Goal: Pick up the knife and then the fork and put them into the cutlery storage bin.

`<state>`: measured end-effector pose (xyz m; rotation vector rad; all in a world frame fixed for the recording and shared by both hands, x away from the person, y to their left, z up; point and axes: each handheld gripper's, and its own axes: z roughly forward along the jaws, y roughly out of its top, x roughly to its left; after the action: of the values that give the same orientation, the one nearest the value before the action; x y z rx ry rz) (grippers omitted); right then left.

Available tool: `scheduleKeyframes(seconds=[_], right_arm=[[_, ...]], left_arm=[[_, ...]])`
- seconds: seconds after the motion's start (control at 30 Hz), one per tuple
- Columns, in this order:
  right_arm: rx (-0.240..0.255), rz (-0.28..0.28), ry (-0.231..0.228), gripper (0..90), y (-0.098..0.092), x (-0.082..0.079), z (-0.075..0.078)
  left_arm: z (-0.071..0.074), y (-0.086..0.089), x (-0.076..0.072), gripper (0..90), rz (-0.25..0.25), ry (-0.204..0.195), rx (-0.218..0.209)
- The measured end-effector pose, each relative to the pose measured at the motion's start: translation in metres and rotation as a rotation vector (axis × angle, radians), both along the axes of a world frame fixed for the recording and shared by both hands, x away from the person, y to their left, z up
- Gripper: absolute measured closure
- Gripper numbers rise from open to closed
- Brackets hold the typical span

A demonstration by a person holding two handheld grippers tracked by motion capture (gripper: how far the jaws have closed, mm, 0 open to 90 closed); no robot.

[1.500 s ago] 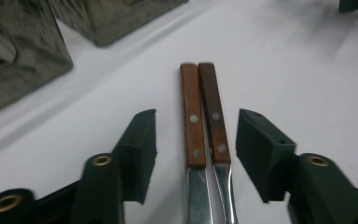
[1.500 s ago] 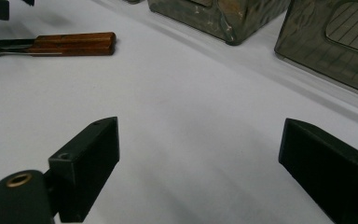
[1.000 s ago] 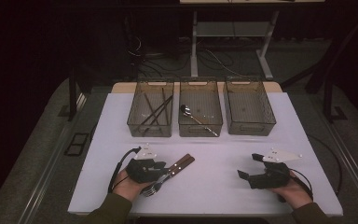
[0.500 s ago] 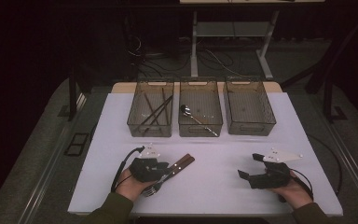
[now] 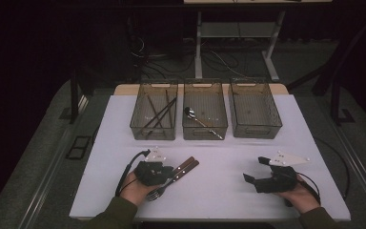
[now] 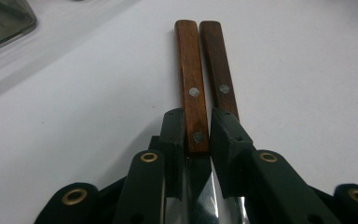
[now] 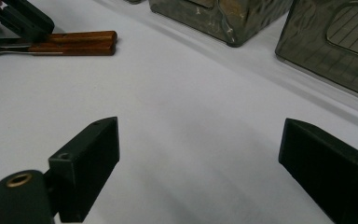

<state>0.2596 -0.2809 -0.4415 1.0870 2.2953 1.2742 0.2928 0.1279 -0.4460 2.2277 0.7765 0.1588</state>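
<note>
Since a second ago neither hand has shifted; I note only the left gripper [image 6: 197,135] drawing its jaws narrower, and they have just been closing. Its pads now flank the left wooden handle [image 6: 192,84] of two lying side by side on the white table [image 5: 228,157]; the right handle [image 6: 218,70] sits just outside the far jaw. Whether the pads press yet, I cannot tell. A fork head [image 5: 155,193] pokes out beside my left hand. Right gripper [image 7: 198,158] rests well apart, jaws wide, nothing between them.
</note>
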Motion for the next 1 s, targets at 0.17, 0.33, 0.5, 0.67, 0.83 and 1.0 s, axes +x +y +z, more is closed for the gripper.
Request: scheduleKeyframes(seconds=[0.17,0.33,0.5,0.67,0.83,1.0], right_arm=[[0.000,0.000,-0.002,12.2,-0.0003,-0.0001,0.0003],[0.000,-0.001,-0.001,12.2,-0.0002,-0.0002,0.0005],[-0.002,0.000,-0.003,12.2,0.0001,0.0001,0.0002],[-0.001,-0.001,0.000,12.2,0.0002,0.0001,0.0001],[0.004,-0.007,0.004,12.2,0.0001,0.0002,0.0006],[0.013,-0.016,0.012,12.2,-0.0013,0.0016,0.0005]], left_arm=[[-0.0006,0.0019,0.0012,74.0,0.010,-0.006,0.017],[-0.0014,-0.0001,0.0000,73.6,0.003,-0.024,0.033],[-0.0023,-0.0029,-0.0037,74.1,0.002,-0.060,0.052],[-0.0027,-0.0011,-0.0022,76.1,-0.001,-0.053,0.045],[-0.0022,-0.0011,-0.0007,76.6,-0.011,-0.048,0.046],[-0.0012,-0.0008,0.0019,76.8,-0.019,-0.035,0.044]])
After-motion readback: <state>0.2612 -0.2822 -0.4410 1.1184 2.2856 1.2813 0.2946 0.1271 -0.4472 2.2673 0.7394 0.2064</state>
